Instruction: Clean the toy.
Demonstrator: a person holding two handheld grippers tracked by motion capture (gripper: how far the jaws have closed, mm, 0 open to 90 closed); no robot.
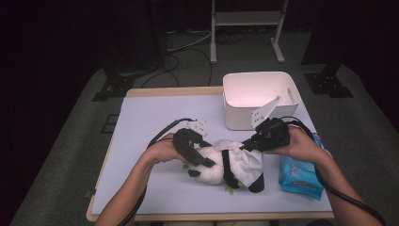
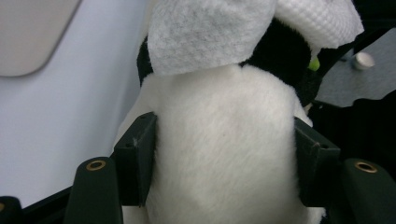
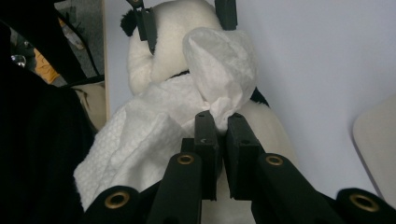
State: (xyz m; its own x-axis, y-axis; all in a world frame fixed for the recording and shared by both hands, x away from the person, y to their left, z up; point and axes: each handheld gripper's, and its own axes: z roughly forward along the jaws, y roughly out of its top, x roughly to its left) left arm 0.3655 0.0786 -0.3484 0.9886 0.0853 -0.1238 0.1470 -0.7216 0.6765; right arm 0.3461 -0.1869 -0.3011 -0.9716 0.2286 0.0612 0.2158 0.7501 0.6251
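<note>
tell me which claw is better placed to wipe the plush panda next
Right. The right claw is shut on the white crumpled wet wipe, which already lies on the black-and-white plush panda. The left claw clamps the panda's white body, steadying it.

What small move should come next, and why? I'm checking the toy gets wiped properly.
Probably drag the white wipe across the panda plush. The right gripper is shut on the wipe's bunched end, the wipe lies over the toy, and the left gripper clamps the toy's white body to steady it.
</note>
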